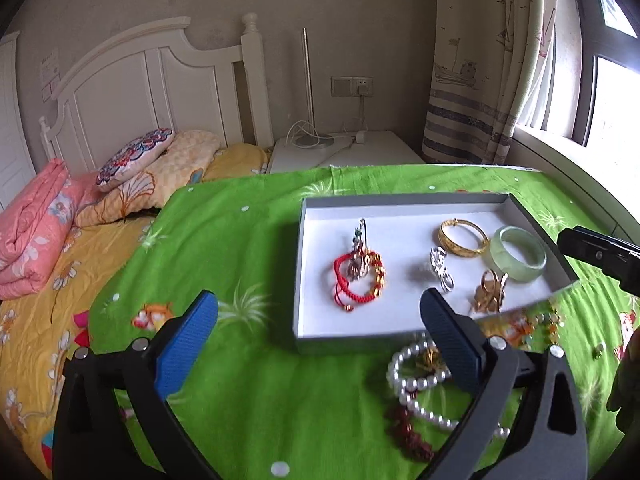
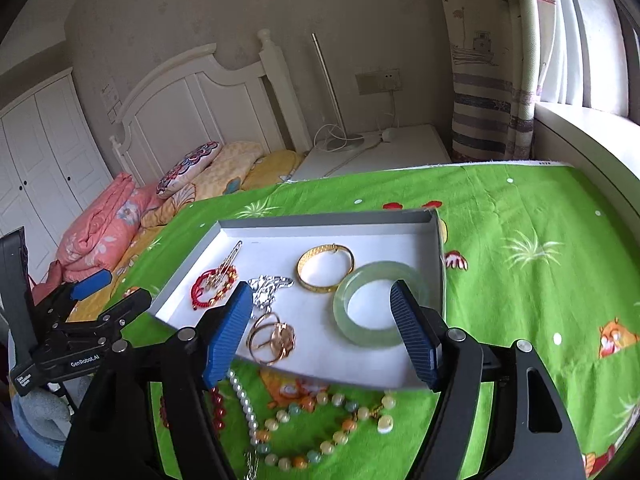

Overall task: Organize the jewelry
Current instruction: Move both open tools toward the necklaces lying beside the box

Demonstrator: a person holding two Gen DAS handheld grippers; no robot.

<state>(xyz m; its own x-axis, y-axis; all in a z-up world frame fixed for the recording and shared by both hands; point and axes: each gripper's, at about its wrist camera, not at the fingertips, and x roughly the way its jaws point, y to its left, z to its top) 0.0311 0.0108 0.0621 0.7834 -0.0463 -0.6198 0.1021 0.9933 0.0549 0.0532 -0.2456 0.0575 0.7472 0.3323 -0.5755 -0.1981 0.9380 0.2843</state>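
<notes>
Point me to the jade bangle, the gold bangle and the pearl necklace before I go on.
jade bangle [image 2: 346, 322]: right wrist view, on its pale green left rim.
gold bangle [image 2: 320, 285]: right wrist view, on its near band.
pearl necklace [image 1: 404, 394]: left wrist view, on the beads left of the gripper finger.

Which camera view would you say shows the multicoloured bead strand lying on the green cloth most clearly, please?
The right wrist view: the multicoloured bead strand lies whole on the green cloth, in front of the tray. The left wrist view catches only a blurred bit past the tray's front edge.
</notes>
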